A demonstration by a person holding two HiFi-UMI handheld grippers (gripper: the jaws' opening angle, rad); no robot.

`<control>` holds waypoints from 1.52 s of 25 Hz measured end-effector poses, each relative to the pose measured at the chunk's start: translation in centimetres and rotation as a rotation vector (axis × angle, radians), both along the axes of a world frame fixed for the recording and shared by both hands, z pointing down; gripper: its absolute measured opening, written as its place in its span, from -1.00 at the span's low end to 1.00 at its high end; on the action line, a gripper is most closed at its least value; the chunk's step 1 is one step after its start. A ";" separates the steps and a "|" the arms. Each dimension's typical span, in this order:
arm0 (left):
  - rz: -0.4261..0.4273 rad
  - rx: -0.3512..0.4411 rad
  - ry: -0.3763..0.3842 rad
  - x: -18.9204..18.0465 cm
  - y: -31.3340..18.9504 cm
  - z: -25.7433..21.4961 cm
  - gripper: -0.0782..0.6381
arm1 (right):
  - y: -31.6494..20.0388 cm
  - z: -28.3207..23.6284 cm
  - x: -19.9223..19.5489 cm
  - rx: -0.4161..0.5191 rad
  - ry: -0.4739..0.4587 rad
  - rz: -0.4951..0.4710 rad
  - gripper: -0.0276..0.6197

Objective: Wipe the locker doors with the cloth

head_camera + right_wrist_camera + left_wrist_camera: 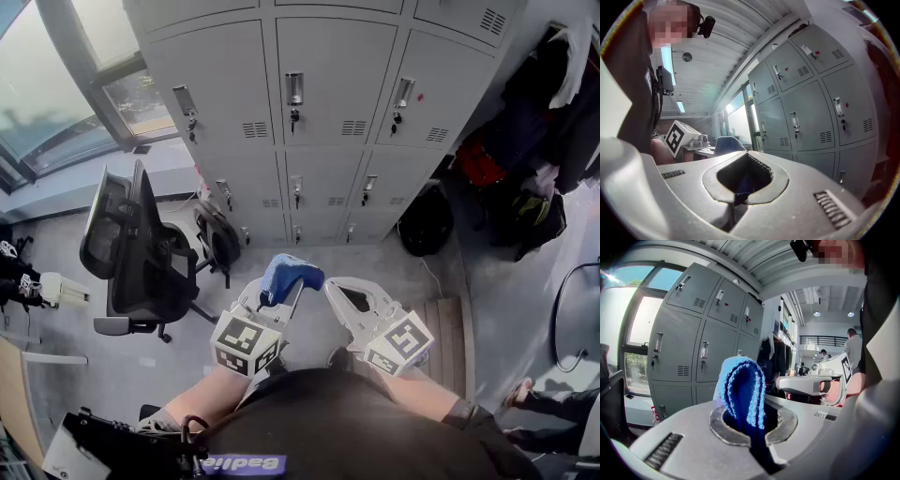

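At the left gripper (273, 294): the jaws are seen pinched on the cloth (290, 274). The cloth is blue, folded into a loop, and stands out past the jaw tips along the gripper's own line. In the left gripper view the fold (740, 387) rises out of the round gap between the jaws, and its lower part is clamped.

Right gripper (349, 292): the jaws are pressed together. Nothing is clearly held. A dark blue patch is seen in the opening (740, 180); what it is cannot be told.

Both grippers are held close to the body, side by side and near each other.

Lockers (319, 84): grey doors in three columns, ahead of both grippers and well apart from them. No contact is seen. The cloth's loop is pointed toward the middle column.

Judged: wiping is not yet begun. The left gripper carries the cloth, so the reach falls to it, forward and up until the fold is pressed flat on a door. The handles and keys are likely to snag the loop.

An office chair (131, 244) stands at the left, near the left column.
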State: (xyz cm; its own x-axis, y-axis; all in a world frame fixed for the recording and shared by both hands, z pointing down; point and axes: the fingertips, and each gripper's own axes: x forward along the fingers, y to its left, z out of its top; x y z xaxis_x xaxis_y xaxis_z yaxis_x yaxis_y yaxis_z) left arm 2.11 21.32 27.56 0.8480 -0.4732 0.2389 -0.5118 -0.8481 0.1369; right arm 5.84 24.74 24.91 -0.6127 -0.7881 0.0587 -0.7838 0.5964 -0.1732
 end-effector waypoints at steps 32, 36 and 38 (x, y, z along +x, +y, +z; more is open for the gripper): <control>-0.154 0.037 -0.068 3.9 -1.7 -1.2 -0.70 | -1.2 -2.1 6.2 0.055 -0.101 -0.094 -0.91; -0.240 0.049 -0.088 2.5 -3.1 -0.7 -0.70 | -1.5 -1.1 6.7 0.037 -0.112 -0.128 -0.91; -0.286 0.054 -0.104 0.9 -4.3 -0.3 -0.70 | -1.7 -0.6 6.4 0.026 -0.115 -0.142 -0.91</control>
State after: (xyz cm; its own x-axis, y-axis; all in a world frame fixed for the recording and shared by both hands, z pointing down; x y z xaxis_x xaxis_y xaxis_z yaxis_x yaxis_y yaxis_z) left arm 3.03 17.01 27.25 0.6508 -0.7036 0.2853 -0.7399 -0.6720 0.0304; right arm 12.22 23.03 24.27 -0.7192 -0.6938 -0.0375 -0.6675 0.7049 -0.2399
